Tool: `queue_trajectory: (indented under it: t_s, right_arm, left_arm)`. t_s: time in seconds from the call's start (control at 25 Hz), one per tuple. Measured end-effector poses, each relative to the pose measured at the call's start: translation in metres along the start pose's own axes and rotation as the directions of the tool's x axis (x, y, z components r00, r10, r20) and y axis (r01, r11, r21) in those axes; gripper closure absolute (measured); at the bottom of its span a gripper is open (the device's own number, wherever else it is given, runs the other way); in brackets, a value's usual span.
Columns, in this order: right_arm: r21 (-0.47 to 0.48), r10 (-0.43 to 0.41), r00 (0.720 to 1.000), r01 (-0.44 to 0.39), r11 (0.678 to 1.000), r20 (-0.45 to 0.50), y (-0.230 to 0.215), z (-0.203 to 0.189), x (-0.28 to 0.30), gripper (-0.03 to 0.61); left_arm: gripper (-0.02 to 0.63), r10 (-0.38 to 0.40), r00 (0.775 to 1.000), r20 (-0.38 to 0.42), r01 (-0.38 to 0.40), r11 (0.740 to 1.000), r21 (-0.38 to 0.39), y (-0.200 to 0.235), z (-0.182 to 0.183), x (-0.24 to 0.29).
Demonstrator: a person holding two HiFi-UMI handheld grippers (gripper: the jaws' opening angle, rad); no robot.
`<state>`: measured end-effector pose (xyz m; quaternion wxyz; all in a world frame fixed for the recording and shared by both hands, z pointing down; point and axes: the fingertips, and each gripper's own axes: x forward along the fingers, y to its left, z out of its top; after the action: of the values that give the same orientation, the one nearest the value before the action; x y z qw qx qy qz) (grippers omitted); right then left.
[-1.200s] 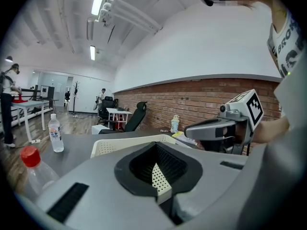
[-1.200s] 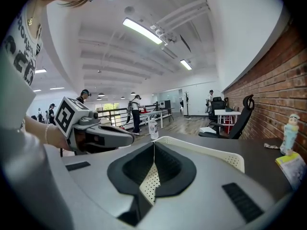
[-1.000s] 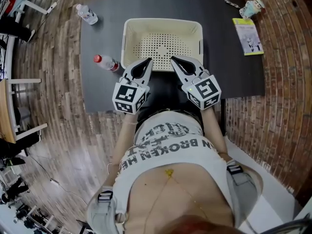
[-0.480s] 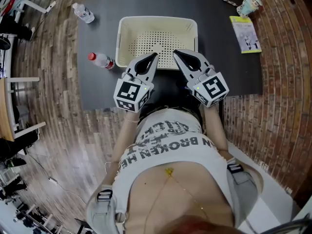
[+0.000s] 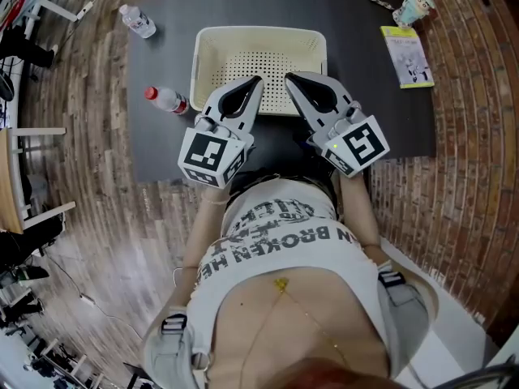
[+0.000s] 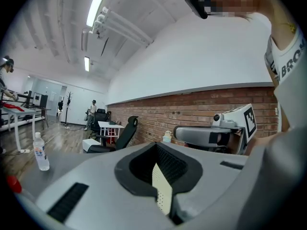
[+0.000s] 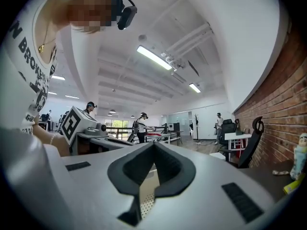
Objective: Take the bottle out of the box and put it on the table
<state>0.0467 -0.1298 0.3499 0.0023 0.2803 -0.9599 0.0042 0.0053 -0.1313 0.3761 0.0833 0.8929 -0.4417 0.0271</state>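
Box (image 5: pixel 259 32) sits mid-surface (image 5: pixel 162 144); red-capped bottle (image 5: pixel 166 100) lies outside it, just off the box's left wall, with a clear bottle (image 5: pixel 136 20) well beyond the box's far-left corner. Left gripper (image 5: pixel 258 79) and right gripper (image 5: pixel 288 78) are side by side over the box's near rim, the fingers of each pressed together with nothing between them. Open surface right of the box as far as the booklet (image 5: pixel 405 55) and figurine (image 5: pixel 415 10). Only the left gripper view shows the clear bottle (image 6: pixel 41 151) standing upright
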Motion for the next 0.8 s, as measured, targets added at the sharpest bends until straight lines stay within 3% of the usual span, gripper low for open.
queue_trajectory:
  t_s: [0.8]
  right_arm:
    - [-0.007, -0.012, 1.0, 0.012, 1.0, -0.004, 0.003, 0.004, 0.012, 0.571]
  left_arm:
    - [0.607, -0.006, 0.999, 0.039, 0.005, 1.0, 0.02, 0.005, 0.022, -0.005]
